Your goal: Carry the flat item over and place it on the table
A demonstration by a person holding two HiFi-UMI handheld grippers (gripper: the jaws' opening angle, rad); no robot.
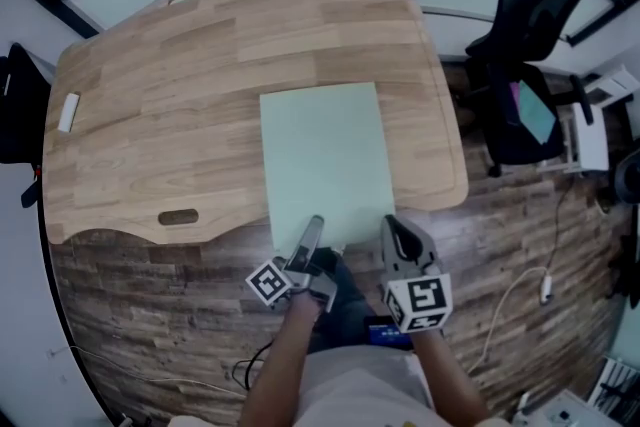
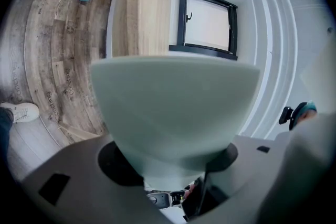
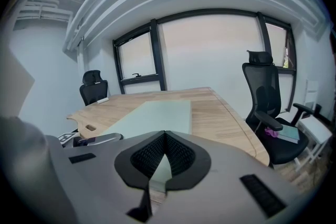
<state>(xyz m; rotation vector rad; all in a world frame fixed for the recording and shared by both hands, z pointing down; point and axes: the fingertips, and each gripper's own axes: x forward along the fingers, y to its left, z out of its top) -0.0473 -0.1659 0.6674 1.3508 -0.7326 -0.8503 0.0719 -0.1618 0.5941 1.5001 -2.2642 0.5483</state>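
A pale green flat sheet (image 1: 325, 155) lies on the wooden table (image 1: 180, 85), and its near edge reaches the table's front edge. My left gripper (image 1: 312, 233), turned on its side, is shut on that near edge. In the left gripper view the sheet (image 2: 173, 107) fills the space between the jaws of the left gripper (image 2: 168, 165). My right gripper (image 1: 392, 230) is at the sheet's near right corner with its jaws shut. In the right gripper view the tips of the right gripper (image 3: 165, 136) meet, and the sheet (image 3: 152, 113) stretches away beyond them.
A black office chair (image 1: 525, 65) stands to the right of the table, and another chair (image 3: 92, 86) at its far side. A small white object (image 1: 68, 112) lies near the table's left edge. A white cable (image 1: 520, 295) runs across the wood floor at the right.
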